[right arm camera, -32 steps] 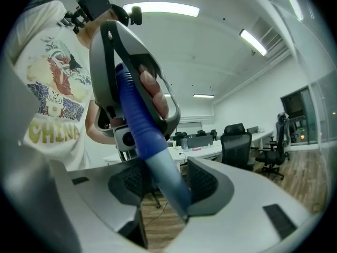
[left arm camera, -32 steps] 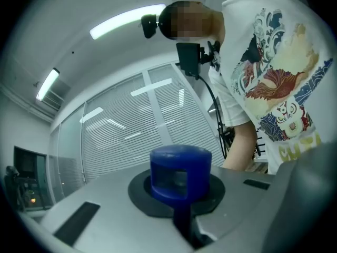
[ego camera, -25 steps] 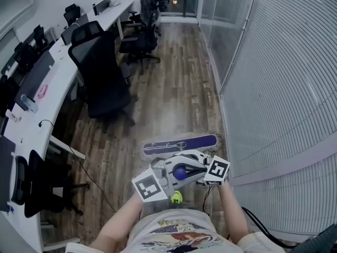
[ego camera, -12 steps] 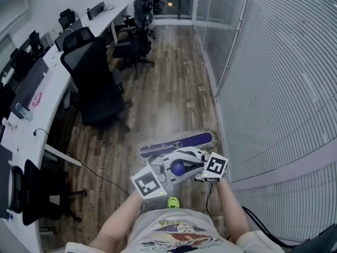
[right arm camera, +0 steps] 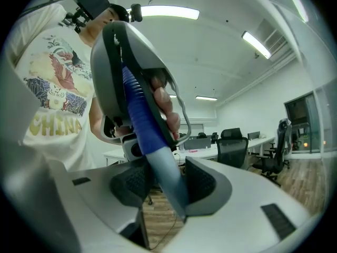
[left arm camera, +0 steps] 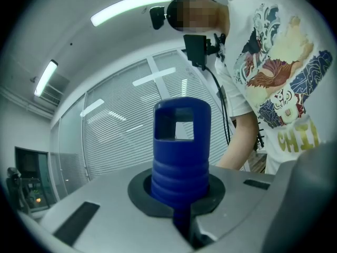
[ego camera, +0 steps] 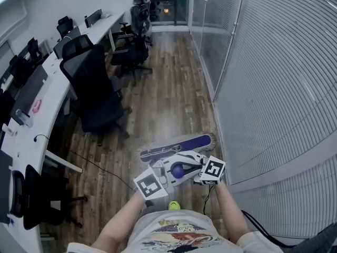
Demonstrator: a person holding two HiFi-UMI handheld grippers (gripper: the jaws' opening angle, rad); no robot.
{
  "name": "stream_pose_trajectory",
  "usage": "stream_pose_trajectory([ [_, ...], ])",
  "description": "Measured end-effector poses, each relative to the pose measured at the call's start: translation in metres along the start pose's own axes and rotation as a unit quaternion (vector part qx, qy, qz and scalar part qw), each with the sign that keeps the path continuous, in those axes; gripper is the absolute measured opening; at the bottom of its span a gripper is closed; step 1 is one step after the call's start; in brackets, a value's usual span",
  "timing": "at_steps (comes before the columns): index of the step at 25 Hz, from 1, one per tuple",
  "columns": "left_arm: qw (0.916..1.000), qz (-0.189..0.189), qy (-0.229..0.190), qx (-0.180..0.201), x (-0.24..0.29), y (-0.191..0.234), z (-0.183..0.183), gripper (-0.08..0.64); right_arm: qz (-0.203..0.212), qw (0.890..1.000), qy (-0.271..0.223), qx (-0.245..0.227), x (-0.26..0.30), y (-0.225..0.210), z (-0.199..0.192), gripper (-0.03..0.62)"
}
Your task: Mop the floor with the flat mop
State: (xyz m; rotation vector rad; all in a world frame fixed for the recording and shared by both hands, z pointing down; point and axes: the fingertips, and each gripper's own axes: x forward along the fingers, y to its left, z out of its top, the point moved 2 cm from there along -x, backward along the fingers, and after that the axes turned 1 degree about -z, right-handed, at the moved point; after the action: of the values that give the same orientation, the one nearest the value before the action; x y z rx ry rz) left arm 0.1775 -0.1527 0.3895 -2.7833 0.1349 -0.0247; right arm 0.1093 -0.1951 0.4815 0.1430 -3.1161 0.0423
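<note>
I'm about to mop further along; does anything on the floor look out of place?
A thin black cable trails loose across the wooden floor from under the desk, left of the flat mop head, where mopping could snag it. No spill or damage shows.

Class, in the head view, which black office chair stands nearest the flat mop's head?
The high-backed chair pulled out from the desk, up-left of the mop head; the others stand farther off.

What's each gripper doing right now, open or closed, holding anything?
Left gripper: closed on the flat mop's blue handle grip.
Right gripper: closed on the mop's pole.
</note>
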Motion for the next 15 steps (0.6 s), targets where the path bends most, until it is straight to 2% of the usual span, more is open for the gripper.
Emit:
stream_pose_trajectory([
  [4, 0.9999, 0.002, 0.012, -0.012, -0.013, -0.013, 0.001, 0.011, -0.005, 1.0, 0.003, 0.001, 0.009, 0.016, 0.0, 0.164],
  [8, 0.9999, 0.005, 0.004, -0.01, -0.027, -0.026, 0.013, 0.012, -0.03, 1.0, 0.003, -0.001, 0.018, 0.034, 0.006, 0.164],
  [15, 0.9998, -0.016, 0.0, -0.009, -0.042, -0.068, 0.03, 0.015, -0.054, 0.998, 0.015, 0.007, 0.026, 0.078, 0.005, 0.164],
])
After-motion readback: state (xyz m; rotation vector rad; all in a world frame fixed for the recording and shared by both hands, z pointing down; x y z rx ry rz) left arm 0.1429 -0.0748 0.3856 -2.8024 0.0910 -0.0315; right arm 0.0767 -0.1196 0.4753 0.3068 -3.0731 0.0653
